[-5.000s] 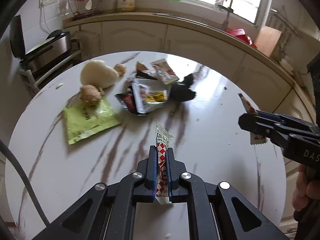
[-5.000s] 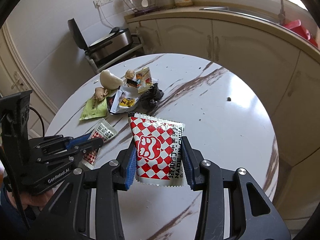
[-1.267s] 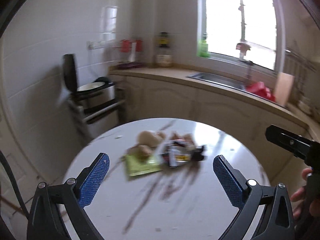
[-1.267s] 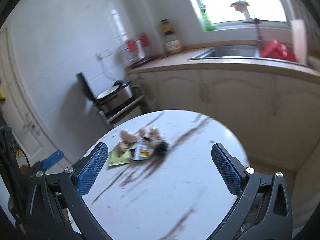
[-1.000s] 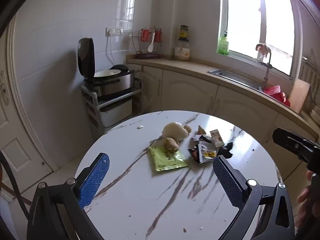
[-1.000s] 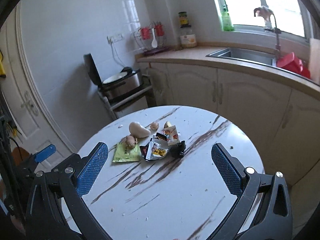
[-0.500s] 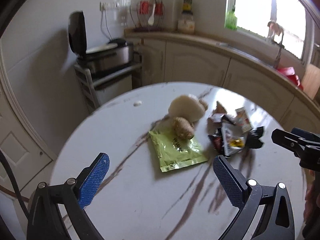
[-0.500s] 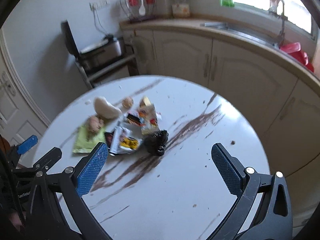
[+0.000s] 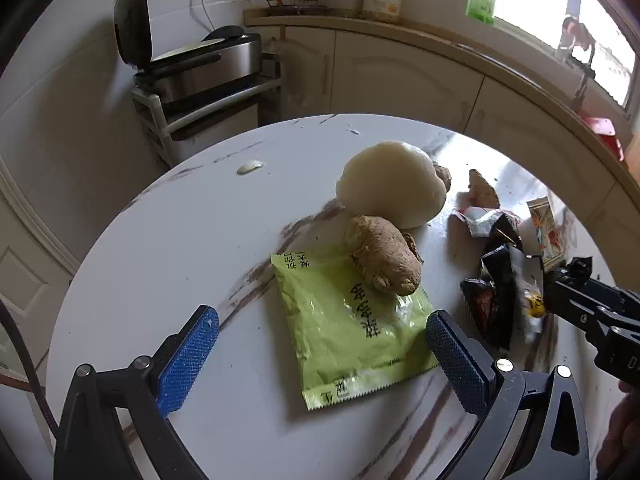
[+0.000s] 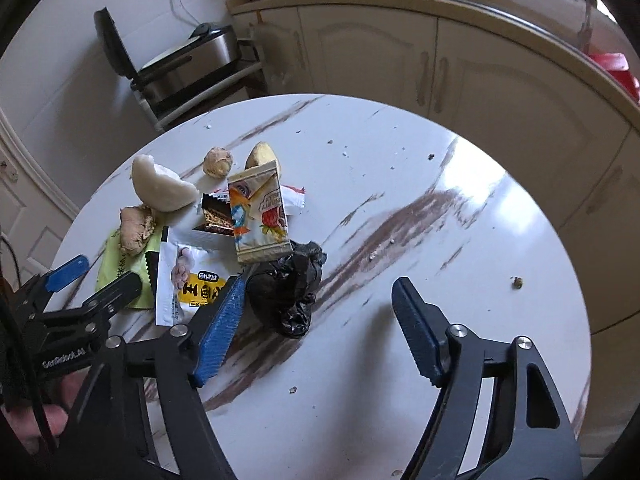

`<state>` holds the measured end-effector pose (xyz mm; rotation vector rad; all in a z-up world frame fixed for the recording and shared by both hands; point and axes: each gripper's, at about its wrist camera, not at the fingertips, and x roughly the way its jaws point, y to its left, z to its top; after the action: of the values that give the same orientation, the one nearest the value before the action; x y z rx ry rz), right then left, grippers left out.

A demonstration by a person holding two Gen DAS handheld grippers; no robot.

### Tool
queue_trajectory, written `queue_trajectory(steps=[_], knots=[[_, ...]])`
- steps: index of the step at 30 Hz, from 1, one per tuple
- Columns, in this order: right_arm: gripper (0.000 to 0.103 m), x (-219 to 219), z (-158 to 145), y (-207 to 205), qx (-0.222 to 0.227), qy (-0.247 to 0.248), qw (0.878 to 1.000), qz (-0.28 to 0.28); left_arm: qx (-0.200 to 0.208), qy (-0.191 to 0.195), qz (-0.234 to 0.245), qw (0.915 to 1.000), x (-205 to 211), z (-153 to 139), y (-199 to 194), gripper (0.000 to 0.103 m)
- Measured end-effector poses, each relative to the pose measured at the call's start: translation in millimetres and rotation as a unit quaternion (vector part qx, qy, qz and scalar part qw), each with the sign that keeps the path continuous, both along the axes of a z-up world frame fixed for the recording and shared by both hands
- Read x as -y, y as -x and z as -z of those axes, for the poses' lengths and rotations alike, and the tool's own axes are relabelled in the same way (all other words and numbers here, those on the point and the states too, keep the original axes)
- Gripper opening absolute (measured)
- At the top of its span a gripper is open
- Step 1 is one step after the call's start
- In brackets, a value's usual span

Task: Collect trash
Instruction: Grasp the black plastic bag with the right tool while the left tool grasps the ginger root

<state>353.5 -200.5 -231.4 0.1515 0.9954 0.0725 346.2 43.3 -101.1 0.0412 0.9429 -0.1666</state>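
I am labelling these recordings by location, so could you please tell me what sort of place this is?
Most likely a home kitchen. Cream cabinets run under a curved countertop, an open-lidded cooker sits on a rack by the wall, and the round marble table holds ginger and snack wrappers.

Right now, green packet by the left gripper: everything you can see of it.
The green packet is a flat, glossy light-green plastic sachet with black Chinese print and a serrated near edge. It lies flat and slightly wrinkled on the marble table, turned at an angle. A ginger piece rests on its far corner. The open left gripper hangs over its near end; contact cannot be told. In the right wrist view a white wrapper borders it.
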Motion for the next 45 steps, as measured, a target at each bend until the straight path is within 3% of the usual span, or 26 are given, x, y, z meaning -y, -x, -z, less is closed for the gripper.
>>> queue_trajectory(steps=[3,4,6,8,11,18,20,25,27,28,29,31,36,38,39,43,45], knots=[[0.053,-2.0,1.0,-2.4,0.002,-0.005,1.000,-0.004,0.001,0.001,0.005,1.0000,5.2,1.4,-11.4,0.098],[0.040,-2.4,1.0,-2.6,0.003,-0.006,1.000,-0.007,0.006,0.004,0.008,0.9999,6.2,1.5,-13.2,0.090],[0.029,-2.4,0.8,-3.6,0.002,-0.013,1.000,-0.011,0.016,0.011,0.015,0.9997,7.8,0.8,-15.1,0.074],[0.029,-1.4,0.4,-2.5,0.002,-0.015,1.000,-0.013,0.020,0.013,0.025,0.9994,10.7,3.9,-14.4,0.059],[0.027,1.9,-2.5,4.9,0.008,-0.026,1.000,-0.013,0.023,0.015,0.036,0.9990,12.8,4.3,-15.2,0.050],[0.027,9.3,-12.3,20.6,0.019,-0.040,0.999,-0.008,0.017,0.061,0.051,0.9966,-8.4,6.0,-5.7,0.032],[0.027,10.4,-14.9,24.8,0.021,-0.042,0.999,-0.009,0.015,0.063,0.053,0.9965,-16.3,7.9,2.0,0.018],[0.027,10.5,-17.1,33.4,0.023,-0.046,0.999,-0.011,0.016,0.078,0.060,0.9950,-32.8,2.6,11.7,0.018],[0.027,10.0,-15.9,34.3,0.022,-0.048,0.999,-0.011,0.025,0.065,0.061,0.9958,-31.5,-1.0,11.9,0.025],[0.027,9.4,-15.6,34.9,0.021,-0.049,0.999,-0.012,0.029,0.060,0.061,0.9959,-28.0,-1.2,16.7,0.041],[0.027,8.9,-15.6,35.6,0.021,-0.049,0.999,-0.012,0.036,0.053,0.060,0.9961,-26.3,-3.1,18.4,0.065],[0.027,7.9,-16.2,35.9,0.022,-0.049,0.998,-0.014,0.056,0.042,0.061,0.9957,-20.6,-7.4,18.8,0.089],[0.027,8.2,-17.2,35.9,0.024,-0.050,0.998,-0.014,0.063,0.023,0.079,0.9946,0.1,-7.3,-0.2,0.087],[0.027,8.3,-17.1,35.4,0.024,-0.051,0.998,-0.014,0.039,0.022,0.084,0.9955,6.2,3.1,-11.6,0.057],[0.027,8.5,-17.1,35.4,0.024,-0.052,0.998,-0.014,0.021,0.020,0.085,0.9960,6.5,10.5,-17.1,0.051],[0.027,9.6,-19.4,36.7,0.026,-0.052,0.998,-0.014,0.026,0.038,0.089,0.9950,5.2,8.9,-20.7,0.033],[0.027,11.2,-21.1,37.8,0.030,-0.052,0.998,-0.012,0.025,0.050,0.091,0.9942,1.6,7.1,-19.1,0.032]])
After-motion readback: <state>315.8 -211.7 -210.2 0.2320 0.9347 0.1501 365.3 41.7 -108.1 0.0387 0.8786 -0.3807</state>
